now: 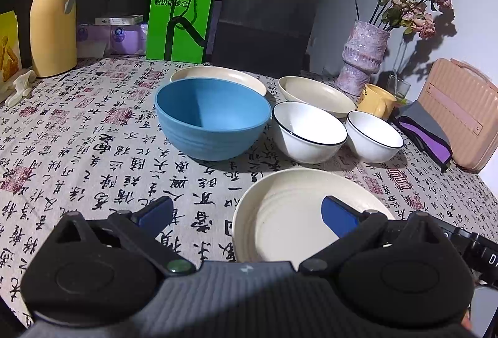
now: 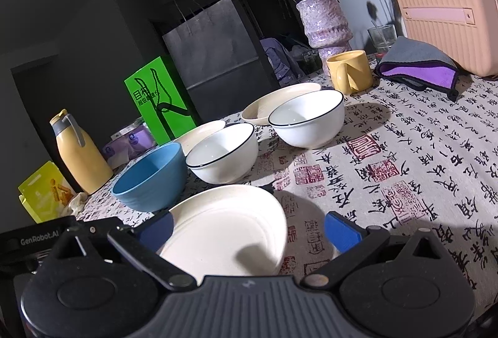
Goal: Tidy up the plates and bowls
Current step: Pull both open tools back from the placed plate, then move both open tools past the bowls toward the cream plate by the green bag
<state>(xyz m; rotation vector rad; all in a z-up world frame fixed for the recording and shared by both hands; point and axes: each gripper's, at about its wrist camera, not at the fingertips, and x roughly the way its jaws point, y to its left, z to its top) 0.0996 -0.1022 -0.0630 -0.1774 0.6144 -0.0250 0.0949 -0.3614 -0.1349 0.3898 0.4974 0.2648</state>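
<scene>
Looking along the left claw (image 1: 246,213): jaws spread wide, holding nothing, one blue pad over the nearest cream plate (image 1: 280,213). Worktop (image 1: 77,151) carries three cream plates, one blue bowl (image 1: 211,120), two black-rimmed white bowls (image 1: 308,132); one yellow mug (image 1: 376,100), one vase (image 1: 364,55).

Right wrist view: right claw (image 2: 249,229) also wide open, empty, near plate (image 2: 230,226) partly between the pads, not gripped. Same count: three plates, one blue bowl (image 2: 152,179), two white bowls (image 2: 224,154) in a row behind it.
</scene>
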